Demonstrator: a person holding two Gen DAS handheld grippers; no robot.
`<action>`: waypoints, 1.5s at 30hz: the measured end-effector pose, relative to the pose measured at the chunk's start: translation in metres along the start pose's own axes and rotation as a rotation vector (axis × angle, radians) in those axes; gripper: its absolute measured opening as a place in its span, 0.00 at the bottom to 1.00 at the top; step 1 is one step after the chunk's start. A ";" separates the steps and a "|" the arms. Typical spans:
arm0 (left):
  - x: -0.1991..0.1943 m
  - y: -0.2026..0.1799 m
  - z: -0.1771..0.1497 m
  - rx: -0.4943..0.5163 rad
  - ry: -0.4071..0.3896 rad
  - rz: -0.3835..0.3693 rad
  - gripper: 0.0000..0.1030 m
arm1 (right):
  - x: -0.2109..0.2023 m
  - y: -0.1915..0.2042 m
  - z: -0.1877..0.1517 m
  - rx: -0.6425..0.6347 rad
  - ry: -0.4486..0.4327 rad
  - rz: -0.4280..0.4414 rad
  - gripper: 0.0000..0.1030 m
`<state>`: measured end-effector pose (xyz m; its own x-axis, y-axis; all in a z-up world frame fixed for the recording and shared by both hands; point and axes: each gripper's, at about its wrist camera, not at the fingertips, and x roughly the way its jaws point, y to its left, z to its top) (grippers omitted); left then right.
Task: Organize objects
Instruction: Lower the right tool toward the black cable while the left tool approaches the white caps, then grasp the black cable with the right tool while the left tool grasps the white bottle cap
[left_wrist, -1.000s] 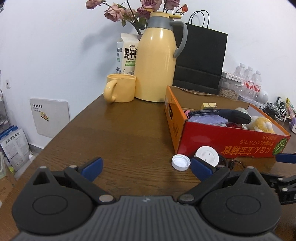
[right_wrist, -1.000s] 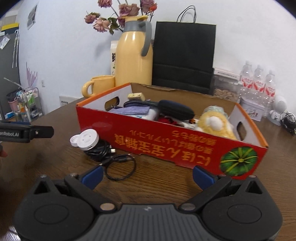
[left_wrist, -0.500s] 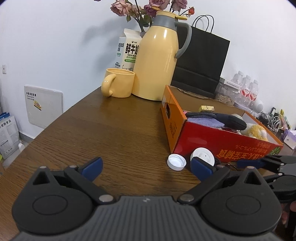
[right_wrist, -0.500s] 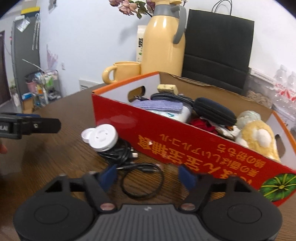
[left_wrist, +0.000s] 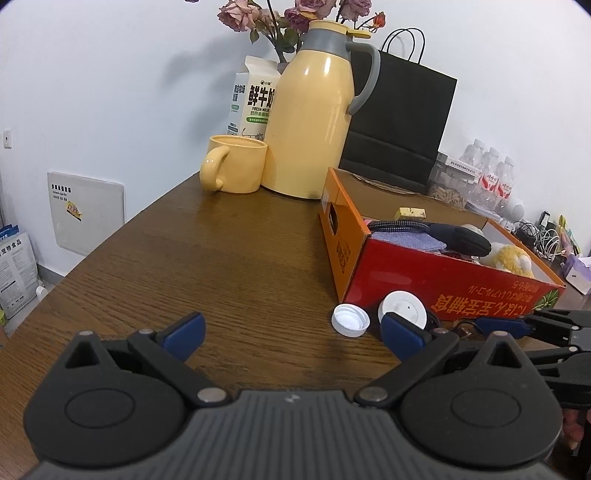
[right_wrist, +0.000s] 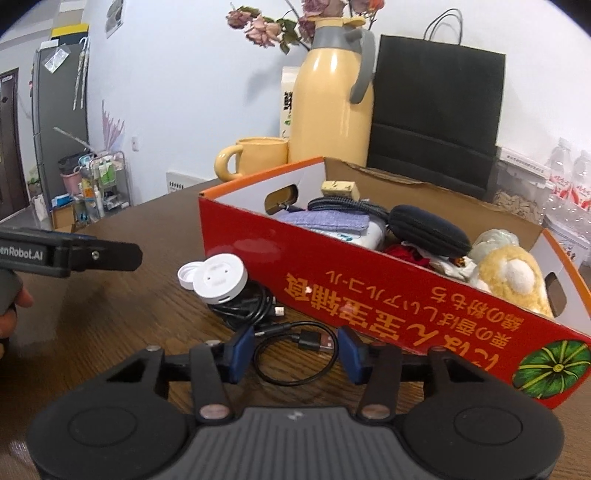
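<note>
Black USB cable (right_wrist: 295, 354) lying in a loose loop on the wooden table (left_wrist: 229, 266), right in front of the red cardboard box (right_wrist: 369, 291). Sits between the blue pads of the right gripper (right_wrist: 295, 350), jaws closing in around it, pads not touching it yet as far as can be seen. Plug end (right_wrist: 314, 341) resting inside the loop. Just behind: a thicker coil of black cord (right_wrist: 243, 306) with a round white puck (right_wrist: 219, 280) on top, plus a small white bottle cap (left_wrist: 350, 320) next to that. Box stuffed with a dark oval case (right_wrist: 424, 230), a bluish cloth (right_wrist: 325, 221) and a yellow plush toy (right_wrist: 509, 277).

Left gripper (left_wrist: 291, 332) off to the side, jaws wide apart, nothing between them, just bare tabletop. Further back: yellow mug (left_wrist: 234, 168), yellow thermos jug (left_wrist: 314, 118), milk carton (left_wrist: 253, 99), black paper bag (left_wrist: 402, 118).
</note>
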<state>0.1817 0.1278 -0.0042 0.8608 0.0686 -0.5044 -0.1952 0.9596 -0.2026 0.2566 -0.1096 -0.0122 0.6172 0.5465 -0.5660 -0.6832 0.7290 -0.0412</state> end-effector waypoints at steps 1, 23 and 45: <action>0.000 0.000 0.000 0.001 0.002 0.001 1.00 | -0.002 0.000 -0.001 -0.001 -0.006 -0.010 0.47; 0.044 -0.036 0.002 0.198 0.151 0.070 0.99 | -0.027 -0.008 -0.007 0.050 -0.103 -0.060 0.46; 0.042 -0.047 0.007 0.222 0.081 -0.029 0.28 | -0.032 -0.007 -0.007 0.044 -0.134 -0.053 0.46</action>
<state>0.2303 0.0871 -0.0101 0.8224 0.0265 -0.5683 -0.0549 0.9979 -0.0330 0.2388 -0.1345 0.0007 0.7005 0.5546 -0.4491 -0.6322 0.7742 -0.0300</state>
